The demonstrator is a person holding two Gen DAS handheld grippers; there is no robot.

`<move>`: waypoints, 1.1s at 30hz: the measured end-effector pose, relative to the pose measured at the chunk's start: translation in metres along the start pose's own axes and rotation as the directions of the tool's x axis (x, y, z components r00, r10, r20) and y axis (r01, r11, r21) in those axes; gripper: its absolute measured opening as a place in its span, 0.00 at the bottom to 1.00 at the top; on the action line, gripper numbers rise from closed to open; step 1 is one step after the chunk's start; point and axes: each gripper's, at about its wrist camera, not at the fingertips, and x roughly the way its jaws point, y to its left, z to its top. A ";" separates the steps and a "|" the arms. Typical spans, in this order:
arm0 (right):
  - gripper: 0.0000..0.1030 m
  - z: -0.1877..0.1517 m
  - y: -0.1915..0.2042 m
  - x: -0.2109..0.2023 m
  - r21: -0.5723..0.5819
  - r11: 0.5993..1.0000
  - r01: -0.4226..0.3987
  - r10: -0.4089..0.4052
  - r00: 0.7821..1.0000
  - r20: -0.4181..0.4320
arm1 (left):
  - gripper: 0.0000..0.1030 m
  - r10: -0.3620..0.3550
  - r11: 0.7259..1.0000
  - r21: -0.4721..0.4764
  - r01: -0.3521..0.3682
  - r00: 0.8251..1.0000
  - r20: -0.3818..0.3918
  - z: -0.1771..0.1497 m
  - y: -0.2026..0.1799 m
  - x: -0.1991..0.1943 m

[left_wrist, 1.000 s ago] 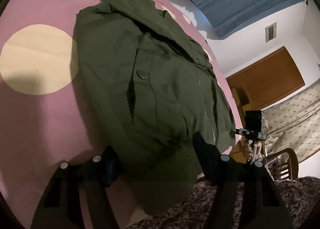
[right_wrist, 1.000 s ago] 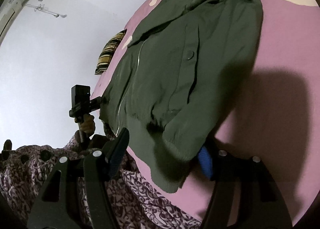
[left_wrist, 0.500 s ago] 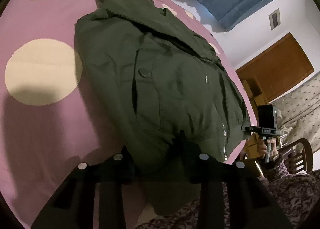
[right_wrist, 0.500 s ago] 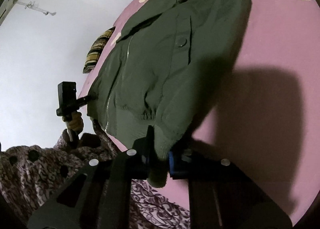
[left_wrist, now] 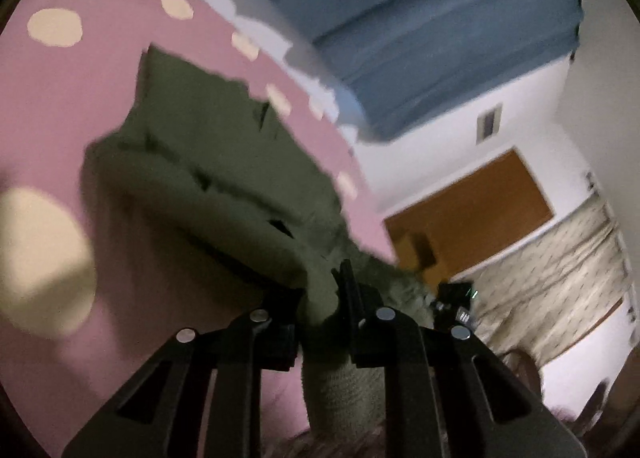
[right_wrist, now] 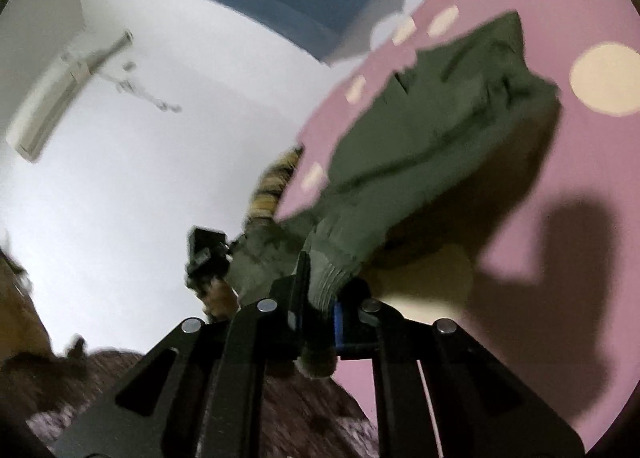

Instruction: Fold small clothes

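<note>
One olive jacket (left_wrist: 224, 178) on pink spotted bed sheet (left_wrist: 80, 106), near hem lifted off the bed. Two tongs: left tongs (left_wrist: 324, 318) clamped on ribbed hem at its left near corner; right tongs (right_wrist: 318, 306) clamped on ribbed hem (right_wrist: 328, 274) at right near corner. One blue curtain (left_wrist: 432, 26) far behind. Frames blurred.

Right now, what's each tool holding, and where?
Both grip the green jacket by its ribbed bottom hem: left tool, right tool.
</note>
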 end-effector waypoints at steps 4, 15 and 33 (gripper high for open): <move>0.09 0.037 -0.005 0.005 0.015 0.998 -0.057 0.056 0.995 0.082 | 0.18 -0.022 0.998 -0.062 0.027 0.998 0.067 0.038 0.006 0.007; 0.09 0.145 -0.079 0.075 0.206 0.978 -0.035 0.009 0.992 0.127 | 0.18 0.091 0.985 -0.151 -0.085 0.995 0.036 0.121 0.056 0.076; 0.22 0.182 -0.175 0.110 0.398 0.916 0.043 -0.073 0.996 0.060 | 0.34 0.194 0.947 -0.243 -0.210 0.977 -0.088 0.154 0.112 0.105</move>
